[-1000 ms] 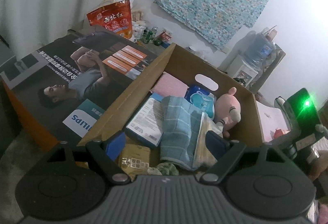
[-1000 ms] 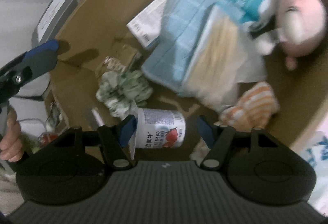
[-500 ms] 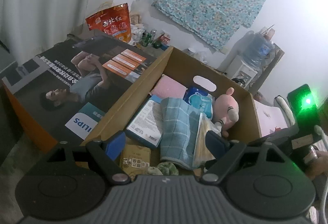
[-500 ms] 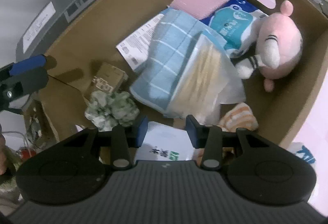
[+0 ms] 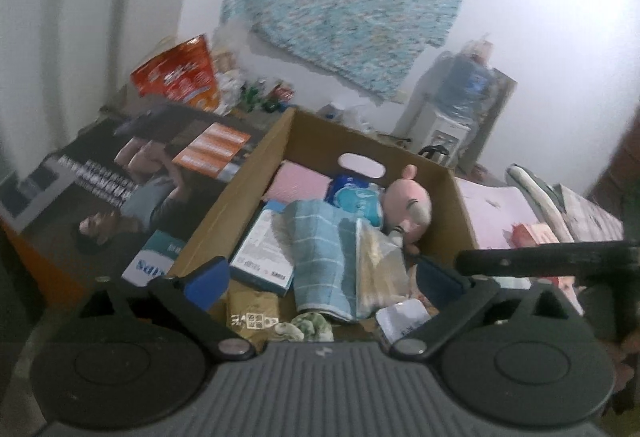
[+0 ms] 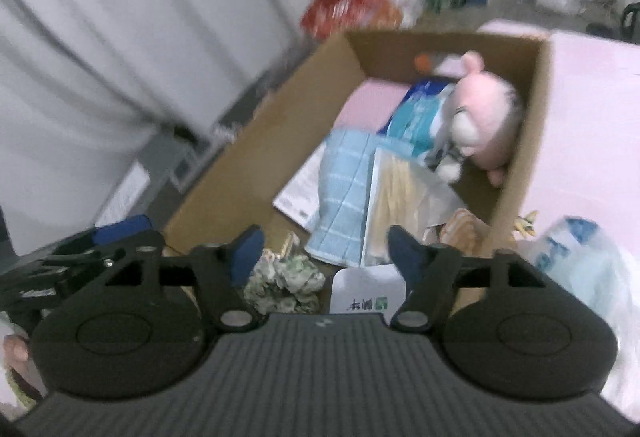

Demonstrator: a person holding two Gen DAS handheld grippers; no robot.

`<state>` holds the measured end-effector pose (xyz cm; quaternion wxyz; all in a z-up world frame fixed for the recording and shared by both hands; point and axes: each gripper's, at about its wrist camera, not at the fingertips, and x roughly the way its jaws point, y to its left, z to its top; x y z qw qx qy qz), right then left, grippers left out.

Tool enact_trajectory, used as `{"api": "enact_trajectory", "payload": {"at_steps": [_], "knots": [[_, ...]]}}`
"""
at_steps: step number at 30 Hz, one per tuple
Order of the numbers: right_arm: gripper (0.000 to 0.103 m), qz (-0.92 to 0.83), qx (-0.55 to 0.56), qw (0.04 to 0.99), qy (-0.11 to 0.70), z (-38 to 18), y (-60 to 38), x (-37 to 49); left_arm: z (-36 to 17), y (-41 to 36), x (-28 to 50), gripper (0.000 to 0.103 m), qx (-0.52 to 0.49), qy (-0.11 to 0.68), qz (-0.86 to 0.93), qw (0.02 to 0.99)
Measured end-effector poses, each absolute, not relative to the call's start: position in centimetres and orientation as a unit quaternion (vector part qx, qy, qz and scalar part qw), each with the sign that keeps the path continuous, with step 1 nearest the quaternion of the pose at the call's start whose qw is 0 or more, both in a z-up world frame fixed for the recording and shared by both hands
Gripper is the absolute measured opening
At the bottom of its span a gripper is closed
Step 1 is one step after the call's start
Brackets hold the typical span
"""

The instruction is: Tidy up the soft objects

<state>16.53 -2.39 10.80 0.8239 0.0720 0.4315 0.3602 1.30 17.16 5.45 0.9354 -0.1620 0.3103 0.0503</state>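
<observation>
Left gripper (image 5: 318,283): matte black body with a grey ribbed centre plate bearing a small pale mark at its top edge. Two round black housings, each with a raised oval inset, sit at 8 and 4 o'clock. Angled black link arms carry silver pivot screws. Fingers (image 5: 206,279) are padded in blue.

Right gripper (image 6: 326,249): same build, with a grey ribbed plate, twin round housings, silver pivot screws and blue finger pads (image 6: 246,251).

At 9 o'clock in the right wrist view, the other gripper's black linkage shows small screws and a blue pad.
</observation>
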Motion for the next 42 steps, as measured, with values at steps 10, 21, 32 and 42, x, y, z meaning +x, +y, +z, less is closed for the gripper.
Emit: {"api": "enact_trajectory", "payload": {"at_steps": [10,21,32,42], "knots": [[0.089,0.229,0.059,0.907,0.348,10.0,-6.3,8.8,6.7,14.5,0.9,0.103,-0.078,0.327,0.081,0.938],[0.102,0.095,-0.030,0.954,0.282,9.9,-6.8,4.4,6.8,9.0,1.0,0.103,0.011,0.340,0.065,0.938],[0.102,0.020,-0.051,0.958,0.280,8.4,-7.5,0.6,5.7,7.1,0.3,0.103,0.034,0.333,0.007,0.942],[0.102,0.059,0.002,0.937,0.343,6.9,-6.8,0.2,4.2,8.3,-1.2,0.103,0.041,0.373,0.035,0.926]]}}
